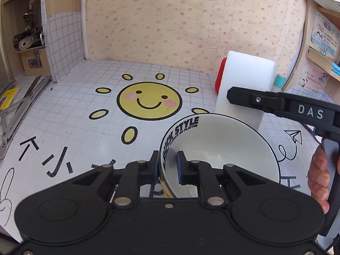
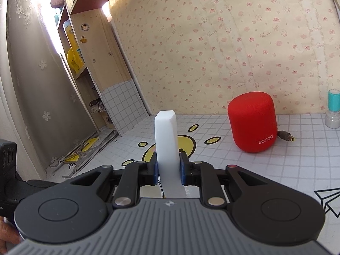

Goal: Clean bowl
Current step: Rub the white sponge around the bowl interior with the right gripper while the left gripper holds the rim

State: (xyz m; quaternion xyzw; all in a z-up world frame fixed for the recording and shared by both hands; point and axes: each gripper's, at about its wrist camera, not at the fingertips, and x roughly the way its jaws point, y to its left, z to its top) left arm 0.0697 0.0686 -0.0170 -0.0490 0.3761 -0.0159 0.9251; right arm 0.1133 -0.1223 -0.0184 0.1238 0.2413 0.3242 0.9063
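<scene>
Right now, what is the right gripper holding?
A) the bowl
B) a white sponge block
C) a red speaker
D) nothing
B: the right gripper is shut on the white sponge block, which stands upright between its pads; the bowl is in the left gripper, pinched at its rim.

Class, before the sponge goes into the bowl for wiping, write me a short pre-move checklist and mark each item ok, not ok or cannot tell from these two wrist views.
1. Left tool clamped on the bowl rim: ok.
2. Right tool shut on the white sponge: ok.
3. Bowl opening tilted toward the sponge: ok.
4. Sponge already touching the bowl: not ok, it sits behind the far rim.
5. Red speaker out of the wiping path: ok, it stands farther back.
6. Sponge wet: cannot tell.
</scene>
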